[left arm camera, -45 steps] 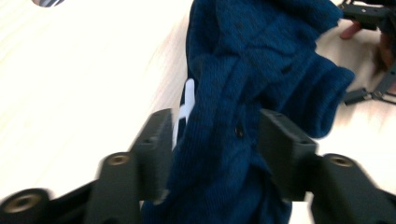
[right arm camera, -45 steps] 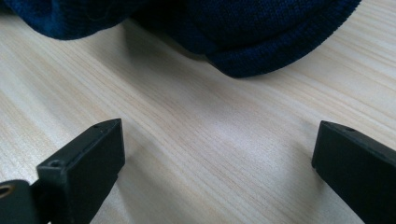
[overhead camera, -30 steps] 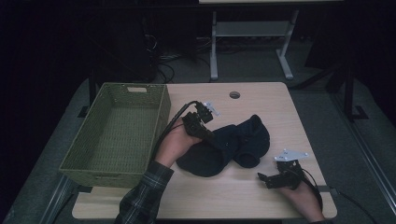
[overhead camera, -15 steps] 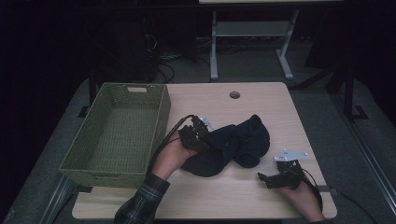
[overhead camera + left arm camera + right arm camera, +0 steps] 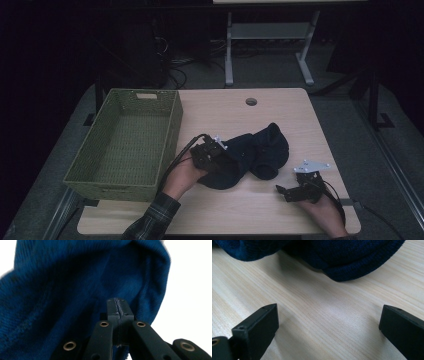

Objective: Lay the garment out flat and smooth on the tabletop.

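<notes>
- My left gripper (image 5: 220,152): jaws pressed together, pinching the dark blue garment (image 5: 255,152) at its left edge.
- My right gripper (image 5: 286,191): jaws wide apart, resting on the table (image 5: 280,115) near the garment.

A light wooden table (image 5: 235,117) carries everything. A green woven basket (image 5: 125,137) sits at nine o'clock. A dark blue garment (image 5: 250,152) lies near centre.

- High view: fixed above person's side, looks fwd & down on whole table (image 5: 280,115).
- Left gripper view: pressed v. close against blue cloth (image 5: 75,290).
- Right gripper view: low over tabletop, faces same cloth (image 5: 352,257).
</notes>
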### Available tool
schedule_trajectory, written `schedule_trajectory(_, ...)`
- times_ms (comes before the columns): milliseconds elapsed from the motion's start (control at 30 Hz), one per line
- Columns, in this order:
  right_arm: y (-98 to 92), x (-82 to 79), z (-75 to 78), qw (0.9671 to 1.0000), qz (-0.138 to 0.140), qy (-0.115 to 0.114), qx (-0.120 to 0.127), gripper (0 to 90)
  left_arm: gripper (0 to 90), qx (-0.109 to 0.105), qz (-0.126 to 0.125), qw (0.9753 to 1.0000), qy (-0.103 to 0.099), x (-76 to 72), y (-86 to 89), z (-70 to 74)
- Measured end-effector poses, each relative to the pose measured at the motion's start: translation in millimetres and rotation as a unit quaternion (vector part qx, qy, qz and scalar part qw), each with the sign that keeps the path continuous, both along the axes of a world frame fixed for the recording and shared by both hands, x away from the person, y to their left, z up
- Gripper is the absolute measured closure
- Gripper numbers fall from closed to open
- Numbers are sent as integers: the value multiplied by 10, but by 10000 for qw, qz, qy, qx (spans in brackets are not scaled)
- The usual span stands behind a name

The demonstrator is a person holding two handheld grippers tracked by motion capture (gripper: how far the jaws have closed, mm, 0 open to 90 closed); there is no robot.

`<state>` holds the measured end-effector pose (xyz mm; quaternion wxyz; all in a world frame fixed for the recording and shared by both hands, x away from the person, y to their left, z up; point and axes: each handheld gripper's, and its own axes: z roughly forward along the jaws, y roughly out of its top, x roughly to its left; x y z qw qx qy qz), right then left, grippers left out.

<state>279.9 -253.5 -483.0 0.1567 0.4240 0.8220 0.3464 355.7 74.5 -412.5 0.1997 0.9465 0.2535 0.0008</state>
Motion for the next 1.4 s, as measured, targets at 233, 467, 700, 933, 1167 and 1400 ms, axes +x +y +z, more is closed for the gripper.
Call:
schedule_trajectory(233, 1, -1, 1, 10000, 6, 5, 0, 22, 897, 292, -68, 9994, 160, 7, -8, -206)
schedule_trajectory(467, 1, -2, 1, 10000, 8, 7, 1, 22, 897, 324, -121, 9992, 176, -25, -27, -256)
schedule_trajectory(700, 1, -2, 1, 10000, 8, 7, 1, 22, 897, 200, -514, 9982, 247, -213, -245, -267)
schedule_trajectory(933, 3, -2, 0, 10000, 5, 10, 10, 22, 897, 109, -914, 9953, 307, -390, -497, -276)
schedule_trajectory(1167, 3, -2, 0, 10000, 5, 10, 10, 22, 871, 13, -1048, 9939, 337, -449, -585, -274)
schedule_trajectory(1400, 3, -2, 1, 10000, 5, 9, 10, 22, 832, -234, -971, 9946, 281, -469, -472, -116)
